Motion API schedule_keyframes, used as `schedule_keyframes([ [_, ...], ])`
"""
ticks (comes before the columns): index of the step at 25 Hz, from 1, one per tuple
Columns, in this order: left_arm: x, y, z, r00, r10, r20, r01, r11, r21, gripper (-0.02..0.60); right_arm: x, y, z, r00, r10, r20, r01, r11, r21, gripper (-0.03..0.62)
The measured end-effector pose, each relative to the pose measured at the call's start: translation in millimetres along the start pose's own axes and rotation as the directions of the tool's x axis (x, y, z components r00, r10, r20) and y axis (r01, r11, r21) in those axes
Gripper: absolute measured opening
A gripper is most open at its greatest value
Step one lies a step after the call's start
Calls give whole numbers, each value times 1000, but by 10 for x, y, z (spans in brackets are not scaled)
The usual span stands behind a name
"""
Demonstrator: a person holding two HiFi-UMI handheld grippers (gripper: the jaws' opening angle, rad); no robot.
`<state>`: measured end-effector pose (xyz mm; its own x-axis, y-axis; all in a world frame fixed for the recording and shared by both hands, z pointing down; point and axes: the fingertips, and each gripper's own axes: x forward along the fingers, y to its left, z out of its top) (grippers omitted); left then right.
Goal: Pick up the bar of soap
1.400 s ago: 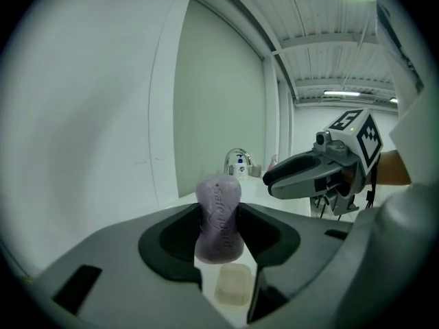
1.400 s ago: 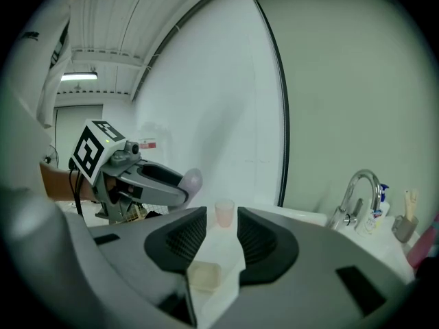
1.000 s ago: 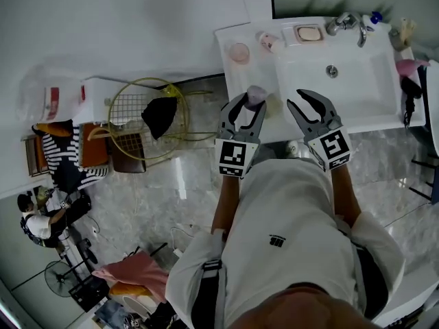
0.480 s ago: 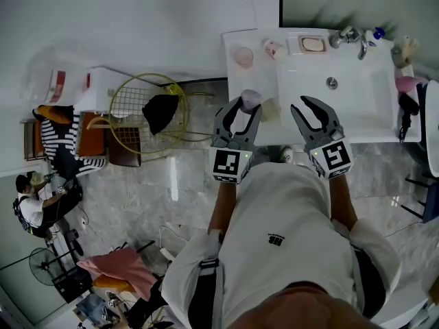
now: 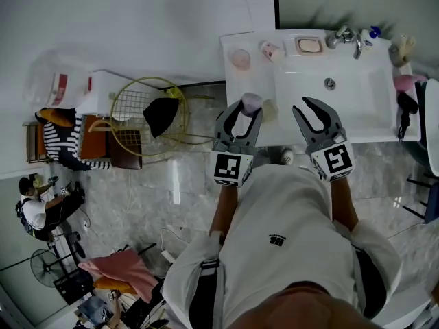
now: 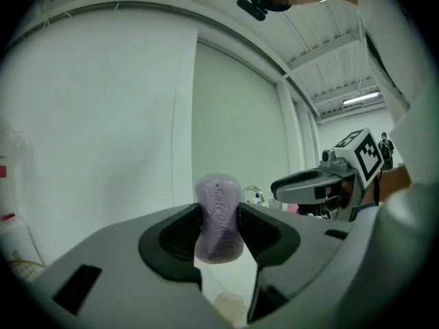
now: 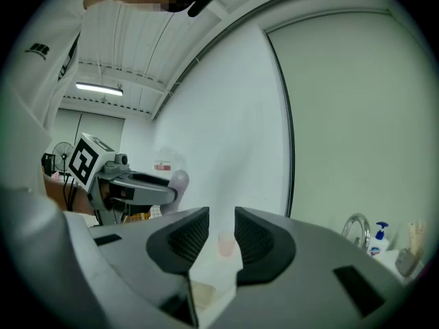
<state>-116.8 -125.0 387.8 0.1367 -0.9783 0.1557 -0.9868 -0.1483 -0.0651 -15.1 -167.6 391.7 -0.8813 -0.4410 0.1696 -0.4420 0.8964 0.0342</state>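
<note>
A lilac bar of soap point(image 5: 251, 101) stands upright between the jaws of my left gripper point(image 5: 245, 110), which is shut on it just above the front left corner of the white washstand point(image 5: 240, 81). In the left gripper view the soap point(image 6: 218, 218) is squeezed at its middle by both pads. My right gripper point(image 5: 317, 110) hovers at the basin's front edge, open, with nothing between its jaws. From the right gripper view, my right gripper point(image 7: 221, 233) looks along the counter and the left gripper point(image 7: 137, 187) shows at the left with the soap point(image 7: 178, 181).
On the counter are a pink cup point(image 5: 241, 58), a dish with a peach soap point(image 5: 309, 45), a faucet point(image 5: 346, 36) and a blue-capped bottle point(image 5: 372, 32). The basin point(image 5: 343, 91) lies right of the grippers. A yellow wire basket point(image 5: 140, 112) stands on the floor at left.
Both grippers hold nearly the same pose; the left stays shut on the soap. Only the head camera has shifted slightly.
</note>
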Motion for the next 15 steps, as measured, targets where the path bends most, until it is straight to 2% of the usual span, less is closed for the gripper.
schedule_keyframes([
  [15,-65,-273,68,999,34,20,-35,999,14,183,-223,-53,-105,999,25,31,-25,1000,14,123],
])
